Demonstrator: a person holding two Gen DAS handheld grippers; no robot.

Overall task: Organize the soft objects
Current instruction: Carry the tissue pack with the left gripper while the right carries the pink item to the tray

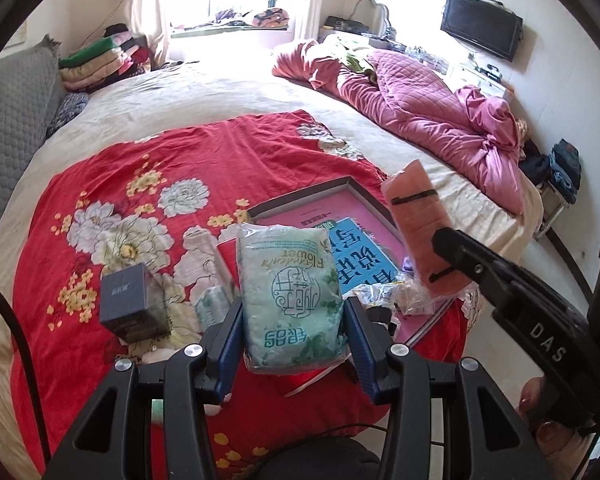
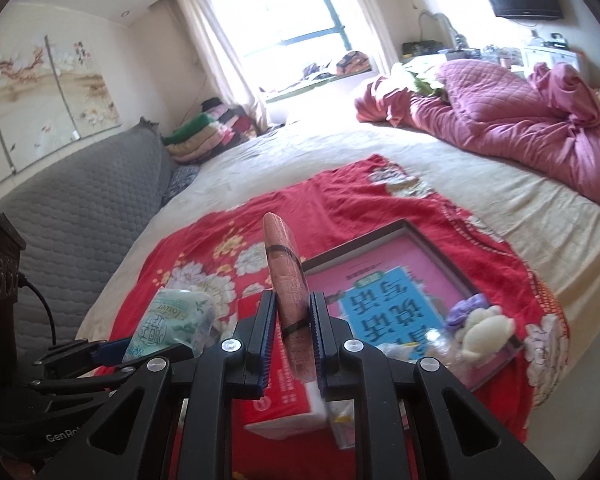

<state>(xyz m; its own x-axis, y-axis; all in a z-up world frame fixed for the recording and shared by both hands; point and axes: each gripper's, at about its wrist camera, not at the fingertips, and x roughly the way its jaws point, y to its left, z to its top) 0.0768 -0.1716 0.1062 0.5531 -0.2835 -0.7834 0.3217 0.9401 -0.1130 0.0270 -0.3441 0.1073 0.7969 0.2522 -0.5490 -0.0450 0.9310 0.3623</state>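
Note:
My left gripper (image 1: 294, 312) is shut on a pale green plastic tissue pack (image 1: 292, 292), its blue pads pressing both sides, held above the red floral blanket (image 1: 220, 152). In the right wrist view that pack (image 2: 172, 324) sticks out of the left gripper (image 2: 116, 350) at the lower left. My right gripper (image 2: 293, 304) is shut on a salmon-pink folded cloth bundle (image 2: 286, 268) tied with black bands, standing on edge. From the left wrist view the same bundle (image 1: 416, 224) hangs at the right in the right gripper (image 1: 436, 246), whose far finger is hidden.
A dark-framed shallow box (image 1: 300, 194) with a pink and blue book lies on the blanket. A cream plush toy (image 2: 486, 330), a purple item (image 2: 466, 310) and wrappers sit on it. A dark blue box (image 1: 134, 308), a red carton (image 2: 278, 392), a pink quilt (image 1: 428, 120) and a grey headboard (image 2: 84, 216) surround.

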